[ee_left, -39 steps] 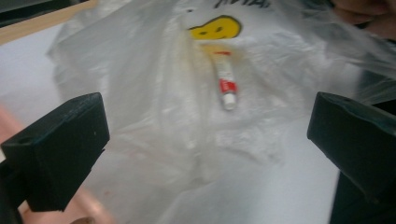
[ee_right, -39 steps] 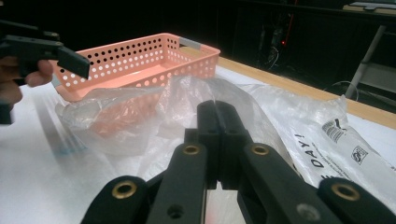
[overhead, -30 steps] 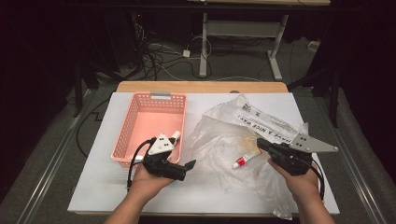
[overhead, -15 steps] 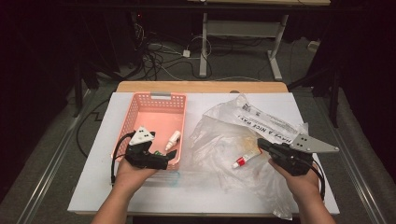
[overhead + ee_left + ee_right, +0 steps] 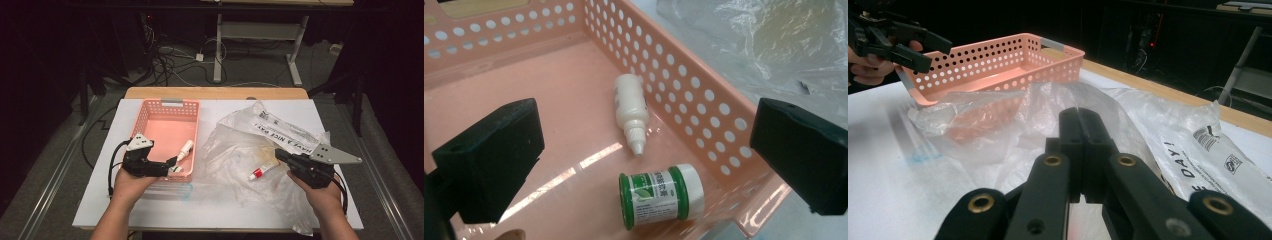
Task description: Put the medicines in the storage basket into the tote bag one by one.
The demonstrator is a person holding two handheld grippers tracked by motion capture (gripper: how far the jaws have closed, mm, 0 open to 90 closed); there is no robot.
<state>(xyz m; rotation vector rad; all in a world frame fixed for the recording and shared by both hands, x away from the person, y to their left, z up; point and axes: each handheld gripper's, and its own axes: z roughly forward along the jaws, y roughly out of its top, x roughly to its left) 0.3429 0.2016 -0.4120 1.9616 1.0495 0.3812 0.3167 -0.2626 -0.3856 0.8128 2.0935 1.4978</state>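
Two grippers work at the near edge of the white table (image 5: pixel 150 210). Nearest, the right gripper (image 5: pixel 1079 122) has its jaws pressed together with nothing between them, resting on the clear plastic bag (image 5: pixel 235 145), just beside a small red-capped tube (image 5: pixel 260 172) inside it. The left gripper (image 5: pixel 644 165) hangs over the near end of the pink perforated basket (image 5: pixel 704 100), jaws spread wide and empty. Below them a green-lidded jar (image 5: pixel 659 196) lies on its side, and just beyond it a white dropper bottle (image 5: pixel 630 111), both apart from the pads.
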